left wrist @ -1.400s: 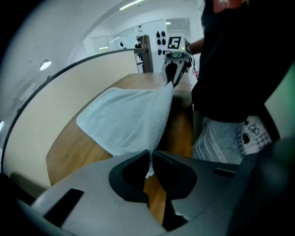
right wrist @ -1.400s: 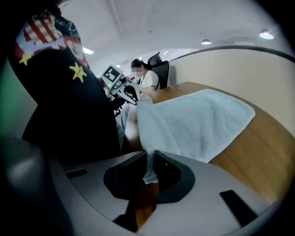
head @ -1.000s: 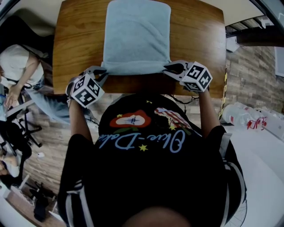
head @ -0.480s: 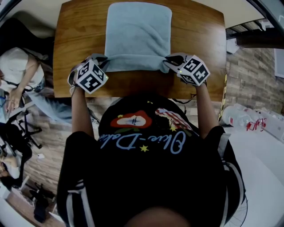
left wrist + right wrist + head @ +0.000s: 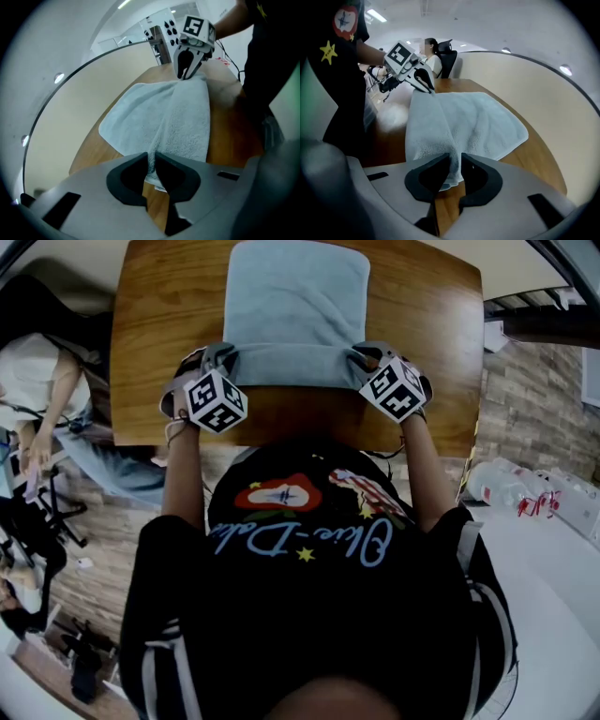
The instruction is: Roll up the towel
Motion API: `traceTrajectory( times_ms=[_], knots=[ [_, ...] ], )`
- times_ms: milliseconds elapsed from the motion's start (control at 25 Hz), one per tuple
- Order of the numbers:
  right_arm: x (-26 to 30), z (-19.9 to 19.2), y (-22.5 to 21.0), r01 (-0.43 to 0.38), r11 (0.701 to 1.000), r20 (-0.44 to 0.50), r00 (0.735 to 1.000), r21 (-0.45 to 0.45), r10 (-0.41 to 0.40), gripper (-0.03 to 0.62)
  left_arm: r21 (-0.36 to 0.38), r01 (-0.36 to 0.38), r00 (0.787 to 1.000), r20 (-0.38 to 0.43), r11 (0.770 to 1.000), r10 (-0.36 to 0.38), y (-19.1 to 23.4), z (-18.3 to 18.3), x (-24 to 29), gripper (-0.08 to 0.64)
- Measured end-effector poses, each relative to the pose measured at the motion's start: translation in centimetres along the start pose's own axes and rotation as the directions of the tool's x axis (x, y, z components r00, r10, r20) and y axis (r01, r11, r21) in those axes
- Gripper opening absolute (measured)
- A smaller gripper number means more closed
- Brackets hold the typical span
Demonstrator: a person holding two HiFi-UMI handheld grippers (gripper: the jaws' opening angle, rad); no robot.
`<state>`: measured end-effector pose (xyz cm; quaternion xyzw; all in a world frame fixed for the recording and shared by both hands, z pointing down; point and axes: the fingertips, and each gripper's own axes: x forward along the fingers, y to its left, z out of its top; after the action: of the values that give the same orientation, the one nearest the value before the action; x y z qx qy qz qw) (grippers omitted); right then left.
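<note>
1. Although the towel [image 5: 298, 296] lies spread along the middle of the tabletop [image 5: 150, 334], with its far edge close to the tabletop's far edge, only its near edge is raised off the wood, so the roll looks barely begun.
2. The left hand-held gripper [image 5: 151, 161] pinches the towel's near left corner. Terry cloth is squeezed in the narrow gap between its jaws, and the hem hangs just under them.
3. The right hand-held gripper [image 5: 456, 164] pinches the near right corner the same way, with cloth pressed between its jaws.
4. Between the two grips the near edge stands as a raised, slightly rounded band, set back from the tabletop's near edge with bare wood between. I read this as the first turn being formed, not a finished one.
5. Done, by my judgement: both near corners are gripped and the leading edge is lifted.
6. Left to do: lay that edge onto the flat cloth, then turn it over again and again toward the tabletop's far edge until the flat stretch, which is most of the towel, is wound in.
7. Whether the lifted edge already touches the flat cloth behind it, I cannot tell.
</note>
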<state>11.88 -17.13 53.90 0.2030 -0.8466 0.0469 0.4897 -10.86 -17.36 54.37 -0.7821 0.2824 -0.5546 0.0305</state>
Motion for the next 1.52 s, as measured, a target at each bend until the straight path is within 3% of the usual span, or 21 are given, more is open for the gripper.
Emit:
traceTrajectory(
  times_ms=[120, 240, 320, 400, 520, 640, 760, 880, 1000, 1160, 1280, 1520],
  knots=[
    [0.5, -0.2, 0.0, 0.005, 0.997, -0.023, 1.0, -0.077, -0.007, 0.048, 0.02, -0.01, 1.0, 0.005, 1.0, 0.01, -0.1, 0.1, 0.5, 0.05],
    [0.7, -0.4, 0.0, 0.008, 0.997, -0.025, 1.0, -0.077, -0.01, 0.048, -0.006, 0.002, 1.0, 0.016, 1.0, -0.002, -0.1, 0.2, 1.0, 0.051],
    [0.7, -0.3, -0.2, 0.014, 0.999, -0.01, 1.0, -0.034, -0.014, 0.052, -0.072, 0.002, 0.999, 0.041, 0.997, 0.001, 0.3, -0.1, 0.9, 0.065],
    [0.2, -0.1, -0.6, 0.031, 0.999, 0.021, 0.999, 0.023, -0.032, 0.102, -0.172, 0.01, 0.997, 0.082, 0.985, 0.004, 0.9, -0.4, 0.5, 0.087],
    [-1.5, 0.3, -1.8, 0.082, 0.991, 0.073, 0.993, 0.101, -0.089, 0.14, -0.327, 0.006, 0.989, 0.142, 0.945, 0.043, 2.4, -0.9, -0.9, 0.167],
    [-3.4, 1.1, -1.8, 0.121, 0.988, 0.112, 0.985, 0.099, -0.132, 0.146, -0.399, -0.068, 0.978, 0.155, 0.914, 0.14, 4.1, -1.8, -3.2, 0.183],
    [-4.8, 2.0, -0.3, 0.124, 0.991, 0.155, 0.979, 0.057, -0.131, 0.146, -0.331, -0.112, 0.977, 0.133, 0.937, 0.164, 3.6, -2.5, -5.1, 0.181],
    [-5.4, 2.6, 1.9, 0.118, 0.993, 0.174, 0.978, -0.01, -0.115, 0.146, -0.192, -0.088, 0.989, 0.099, 0.977, 0.108, 0.5, -2.8, -5.9, 0.181],
    [-5.0, 2.6, 4.1, 0.107, 0.991, 0.165, 0.982, -0.074, -0.094, 0.146, -0.061, -0.037, 0.998, 0.055, 0.997, 0.04, -3.2, -2.7, -5.3, 0.176],
    [-3.2, 1.5, 6.6, 0.044, 0.986, 0.11, 0.994, -0.161, -0.026, 0.144, 0.055, 0.009, 1.0, 0.024, 0.998, -0.01, -6.2, -2.3, -4.2, 0.174],
    [-1.9, -0.1, 7.0, 0.018, 0.973, 0.037, 0.999, -0.229, -0.01, 0.144, 0.107, 0.014, 1.0, -0.01, 0.994, -0.012, -6.2, -2.9, -3.1, 0.175],
    [-0.7, -1.6, 6.7, -0.016, 0.976, -0.01, 1.0, -0.219, 0.015, 0.146, 0.166, 0.062, 0.998, -0.043, 0.984, -0.056, -6.3, -3.4, -2.5, 0.183]
  ],
)
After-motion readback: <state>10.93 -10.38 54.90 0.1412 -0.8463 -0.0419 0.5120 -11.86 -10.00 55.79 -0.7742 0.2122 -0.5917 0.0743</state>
